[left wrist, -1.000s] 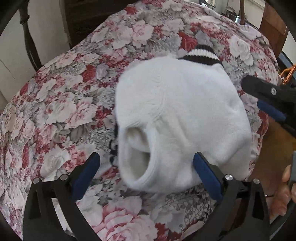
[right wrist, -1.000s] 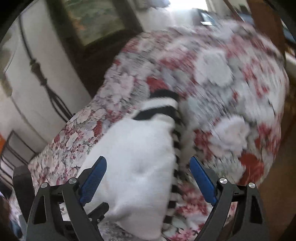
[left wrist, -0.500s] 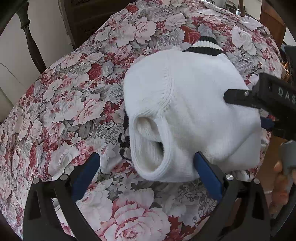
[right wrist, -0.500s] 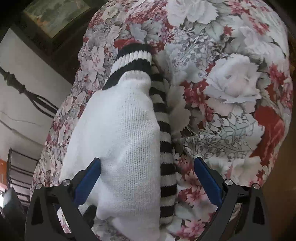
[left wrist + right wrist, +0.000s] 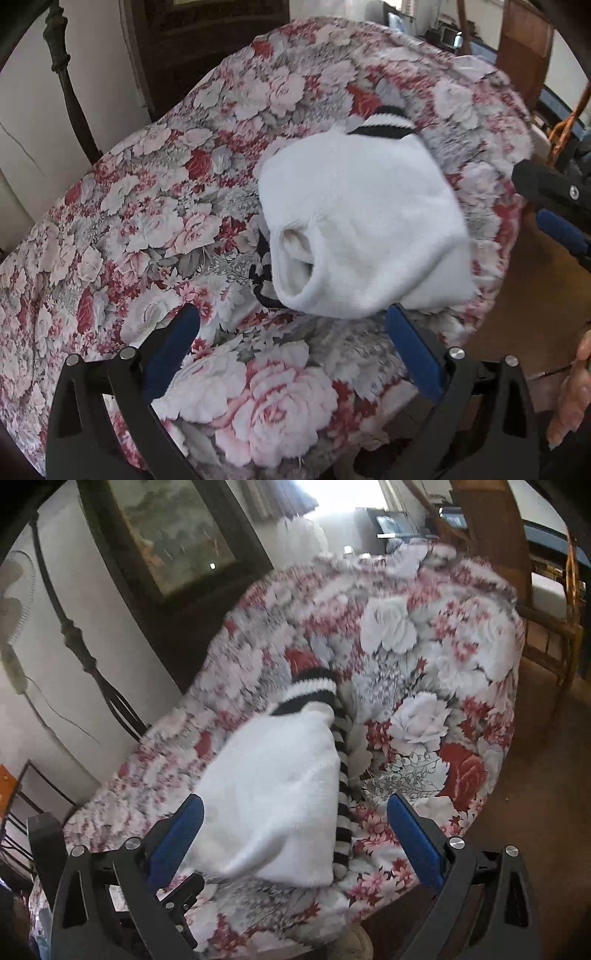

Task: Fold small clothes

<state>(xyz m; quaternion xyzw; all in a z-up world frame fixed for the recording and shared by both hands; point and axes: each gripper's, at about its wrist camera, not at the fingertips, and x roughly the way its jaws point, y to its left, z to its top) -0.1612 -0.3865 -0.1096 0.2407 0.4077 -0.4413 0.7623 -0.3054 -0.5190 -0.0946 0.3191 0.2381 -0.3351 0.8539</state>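
Observation:
A small white knitted sweater [image 5: 362,225] with black-and-white striped trim lies folded on the floral cloth [image 5: 155,229], one sleeve opening facing me. My left gripper [image 5: 295,350] hovers open just short of its near edge, with nothing between the blue pads. In the right wrist view the same sweater [image 5: 273,794] lies ahead, its striped hem [image 5: 341,794] running down its right side. My right gripper [image 5: 295,834] stands wide open above and behind its near end, holding nothing. That gripper's fingers [image 5: 554,206] also show at the right edge of the left wrist view.
The floral cloth [image 5: 424,657] covers a rounded table that drops off to brown floor [image 5: 546,775] on the right. A dark framed picture [image 5: 173,542] and a dark stand [image 5: 77,646] are against the wall behind. A hand [image 5: 572,391] shows at lower right.
Both grippers have drawn back and up from the sweater, which now looks smaller and farther. The right gripper has pulled away to the right of it. The sweater lies still.

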